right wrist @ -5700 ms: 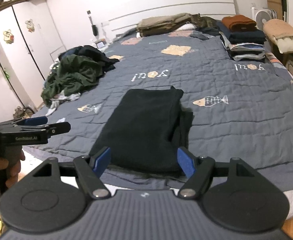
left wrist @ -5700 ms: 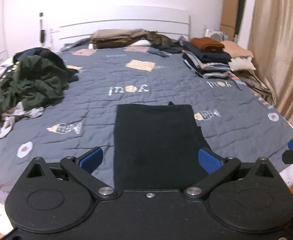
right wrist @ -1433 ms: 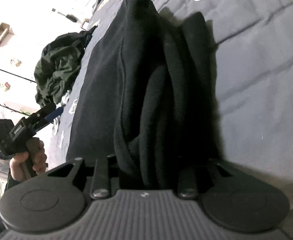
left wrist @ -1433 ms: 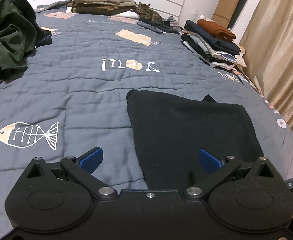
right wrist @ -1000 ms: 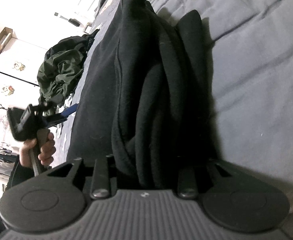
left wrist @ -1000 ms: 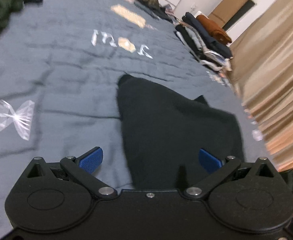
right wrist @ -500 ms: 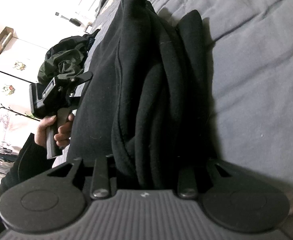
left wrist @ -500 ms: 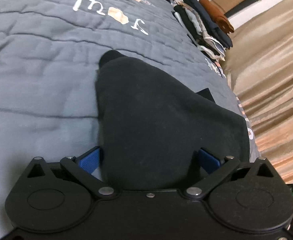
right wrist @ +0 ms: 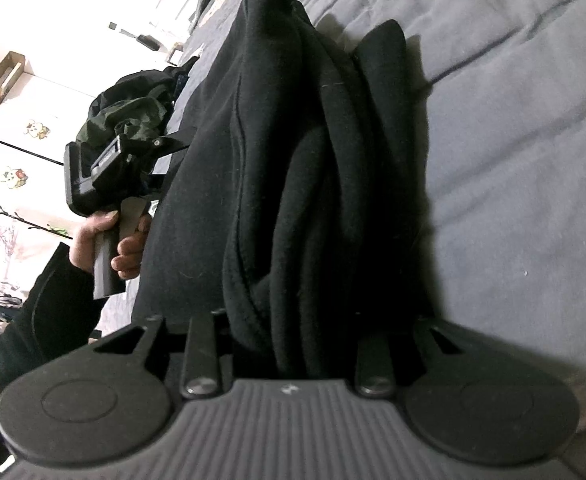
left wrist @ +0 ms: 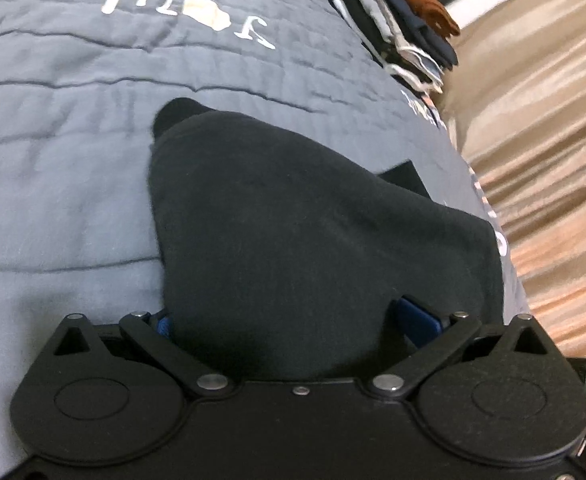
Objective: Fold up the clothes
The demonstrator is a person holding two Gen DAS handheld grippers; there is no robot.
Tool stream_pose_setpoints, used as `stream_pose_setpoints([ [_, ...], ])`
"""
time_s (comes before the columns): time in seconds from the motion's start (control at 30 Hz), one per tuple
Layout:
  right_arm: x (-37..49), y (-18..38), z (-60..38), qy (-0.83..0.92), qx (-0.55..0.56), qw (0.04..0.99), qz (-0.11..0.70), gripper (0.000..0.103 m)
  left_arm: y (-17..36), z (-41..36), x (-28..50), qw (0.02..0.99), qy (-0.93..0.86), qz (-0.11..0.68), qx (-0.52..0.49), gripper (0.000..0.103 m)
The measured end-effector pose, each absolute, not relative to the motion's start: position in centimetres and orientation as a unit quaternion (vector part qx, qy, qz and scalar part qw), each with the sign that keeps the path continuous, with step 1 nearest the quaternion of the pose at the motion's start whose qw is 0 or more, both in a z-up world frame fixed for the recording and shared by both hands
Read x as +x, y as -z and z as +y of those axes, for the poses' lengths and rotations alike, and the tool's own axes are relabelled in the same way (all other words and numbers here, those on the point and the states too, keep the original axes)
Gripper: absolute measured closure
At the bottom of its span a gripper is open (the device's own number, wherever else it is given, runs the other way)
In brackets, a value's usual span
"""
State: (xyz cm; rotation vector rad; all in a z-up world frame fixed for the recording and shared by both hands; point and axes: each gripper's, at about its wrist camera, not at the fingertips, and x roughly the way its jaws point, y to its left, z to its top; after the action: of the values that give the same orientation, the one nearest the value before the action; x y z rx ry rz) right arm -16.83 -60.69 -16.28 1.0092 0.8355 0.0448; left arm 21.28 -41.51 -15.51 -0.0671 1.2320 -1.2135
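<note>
We hold garment (right wrist: 293,200) pinched in right gripper (right wrist: 289,344); left gripper (left wrist: 289,320) just closing around near edge, not yet clamped. Risk: uneven grab, layers slip, fold collapses.

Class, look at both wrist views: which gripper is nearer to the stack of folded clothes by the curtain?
Cannot tell. The left gripper straddles the black garment, facing the stack across the bed; the right gripper clamps that garment's other edge.

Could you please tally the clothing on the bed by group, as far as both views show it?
Black folded fleece garment at the near edge: 1
Stack of folded clothes by the beige curtain: 1
Rumpled dark green heap of clothes: 1
Total: 3 groups
</note>
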Motion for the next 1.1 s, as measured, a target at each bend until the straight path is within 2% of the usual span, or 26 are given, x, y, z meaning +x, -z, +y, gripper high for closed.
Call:
stream_pose_setpoints([
  [0.17, -16.6, 16.2, -60.6, -0.020, 0.470, 0.792, 0.389, 0.072, 15.5, -40.8, 21.5, 0.644, 0.542, 0.539, -0.028, 0.025],
  [0.2, -16.6, 16.2, -60.6, -0.020, 0.470, 0.791, 0.390, 0.072, 15.8, -40.8, 21.8, 0.642, 0.539, 0.543, -0.036, 0.025],
  [0.27, -16.4, 16.1, -60.6, -0.019, 0.469, 0.791, 0.392, 0.072, 16.2, -41.1, 22.1, 0.640, 0.535, 0.549, -0.046, 0.025],
  [0.4, -16.3, 16.0, -60.5, -0.018, 0.468, 0.790, 0.395, 0.071, 16.4, -42.7, 21.5, 0.640, 0.538, 0.548, -0.033, 0.009],
  [0.5, -16.3, 15.9, -60.5, -0.016, 0.467, 0.790, 0.396, 0.071, 16.2, -43.2, 21.1, 0.645, 0.540, 0.540, -0.015, 0.010],
  [0.53, -16.3, 16.0, -60.5, -0.015, 0.467, 0.790, 0.396, 0.071, 16.2, -43.2, 21.0, 0.648, 0.540, 0.537, -0.011, 0.013],
  [0.57, -16.3, 16.0, -60.5, -0.014, 0.468, 0.791, 0.395, 0.071, 16.1, -43.0, 21.0, 0.652, 0.539, 0.534, -0.008, 0.020],
  [0.63, -16.3, 16.0, -60.4, -0.010, 0.472, 0.789, 0.392, 0.071, 15.8, -42.4, 20.8, 0.663, 0.538, 0.521, -0.004, 0.038],
  [0.67, -16.3, 16.0, -60.4, -0.008, 0.474, 0.789, 0.390, 0.071, 15.6, -42.0, 20.9, 0.668, 0.537, 0.516, -0.009, 0.052],
  [0.7, -16.3, 16.0, -60.4, -0.007, 0.475, 0.790, 0.388, 0.072, 15.4, -41.7, 20.8, 0.672, 0.537, 0.510, -0.015, 0.059],
  [0.9, -16.2, 15.7, -60.2, 0.007, 0.473, 0.793, 0.384, 0.075, 13.5, -41.4, 18.9, 0.692, 0.548, 0.470, 0.001, 0.071],
  [1.1, -16.3, 15.5, -59.9, 0.010, 0.459, 0.803, 0.381, 0.075, 12.9, -41.4, 18.2, 0.694, 0.555, 0.458, 0.025, 0.071],
])
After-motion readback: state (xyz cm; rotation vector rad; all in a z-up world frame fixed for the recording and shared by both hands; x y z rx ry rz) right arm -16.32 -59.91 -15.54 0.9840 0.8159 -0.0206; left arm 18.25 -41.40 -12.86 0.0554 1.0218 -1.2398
